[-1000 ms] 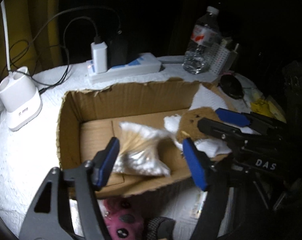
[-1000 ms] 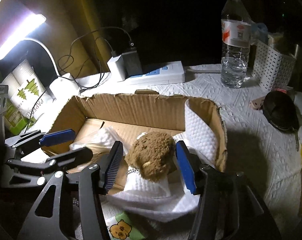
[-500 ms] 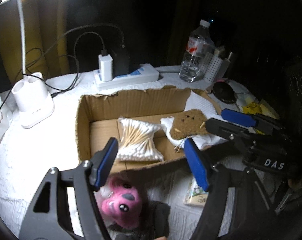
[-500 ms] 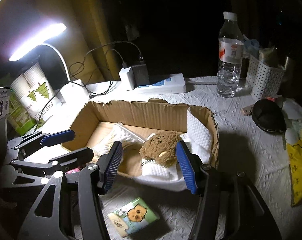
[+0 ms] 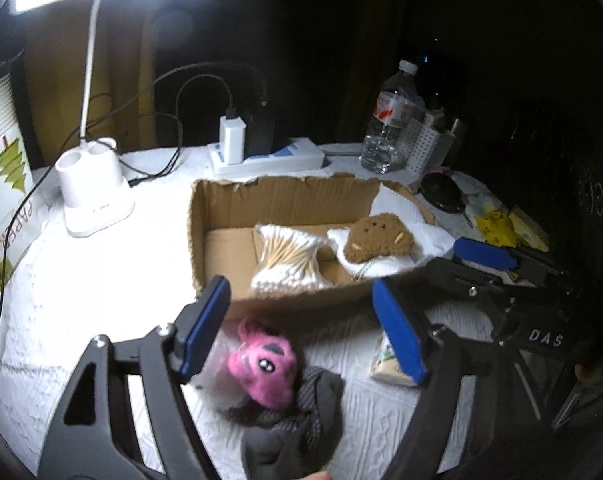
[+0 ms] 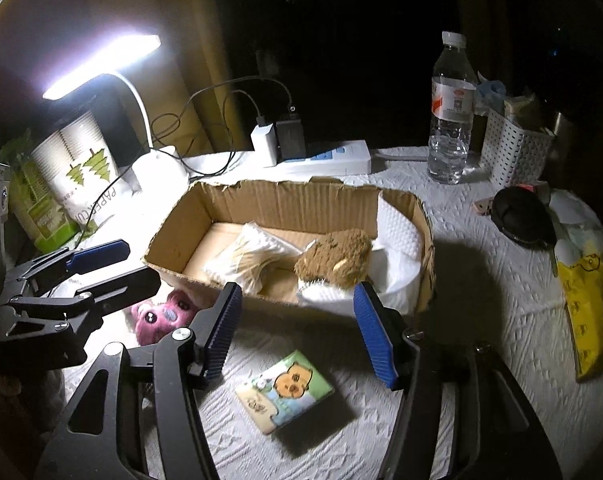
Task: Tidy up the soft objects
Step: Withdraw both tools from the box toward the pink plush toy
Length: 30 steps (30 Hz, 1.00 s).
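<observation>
A cardboard box [image 5: 281,200] [image 6: 293,204] holds a bag of cotton swabs [image 5: 287,258] [image 6: 249,256], a brown plush [image 5: 377,238] [image 6: 337,256] and white cloth [image 6: 397,236]. In front of the box lie a pink plush [image 5: 267,362] [image 6: 161,316] on a grey sock [image 5: 297,428] and a tissue pack [image 6: 285,390] [image 5: 389,368]. My left gripper [image 5: 301,332] is open and empty above the pink plush. My right gripper [image 6: 297,328] is open and empty, just before the box, above the tissue pack.
A white desk lamp [image 5: 93,196], a power strip with chargers [image 5: 261,156] [image 6: 321,156], a water bottle [image 6: 451,112], a white perforated basket [image 6: 513,148], a paper cup pack [image 6: 85,176], a black object [image 6: 521,220] and a yellow bag [image 6: 589,308] stand around the box.
Both grippers have pulled back and up out of the box, leaving the swabs and brown plush inside. The pink plush, sock and tissue pack have come into view.
</observation>
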Each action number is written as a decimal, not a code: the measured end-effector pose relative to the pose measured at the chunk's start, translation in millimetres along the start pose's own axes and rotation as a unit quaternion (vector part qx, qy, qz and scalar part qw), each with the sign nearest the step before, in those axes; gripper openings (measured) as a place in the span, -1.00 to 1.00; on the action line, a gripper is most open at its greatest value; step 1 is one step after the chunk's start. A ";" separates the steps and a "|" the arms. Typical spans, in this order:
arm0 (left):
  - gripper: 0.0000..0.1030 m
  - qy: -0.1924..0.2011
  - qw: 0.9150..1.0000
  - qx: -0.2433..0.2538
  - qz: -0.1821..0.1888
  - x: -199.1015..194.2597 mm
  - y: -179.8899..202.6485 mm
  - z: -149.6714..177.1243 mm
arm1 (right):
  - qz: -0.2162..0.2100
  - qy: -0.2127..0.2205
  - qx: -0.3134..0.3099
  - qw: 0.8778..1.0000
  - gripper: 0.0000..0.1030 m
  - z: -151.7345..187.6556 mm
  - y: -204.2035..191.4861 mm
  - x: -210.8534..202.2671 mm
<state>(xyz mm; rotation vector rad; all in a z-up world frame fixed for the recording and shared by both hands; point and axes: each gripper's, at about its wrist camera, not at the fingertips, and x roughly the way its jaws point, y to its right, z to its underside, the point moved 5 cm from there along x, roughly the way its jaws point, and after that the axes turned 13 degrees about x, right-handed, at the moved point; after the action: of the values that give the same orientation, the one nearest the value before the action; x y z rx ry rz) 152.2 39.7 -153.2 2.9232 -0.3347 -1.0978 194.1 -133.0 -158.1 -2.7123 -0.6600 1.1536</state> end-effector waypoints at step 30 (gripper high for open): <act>0.52 0.010 1.000 0.000 -0.011 -21.3 -10.8 36.1 | 0.012 -0.031 0.021 0.999 0.23 51.0 3.1 11.7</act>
<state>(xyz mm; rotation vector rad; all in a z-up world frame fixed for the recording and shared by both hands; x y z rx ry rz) 115.2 57.2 -167.5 2.9415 -0.3034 -1.0704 166.2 -133.6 -202.5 -2.6665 -0.6053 1.2482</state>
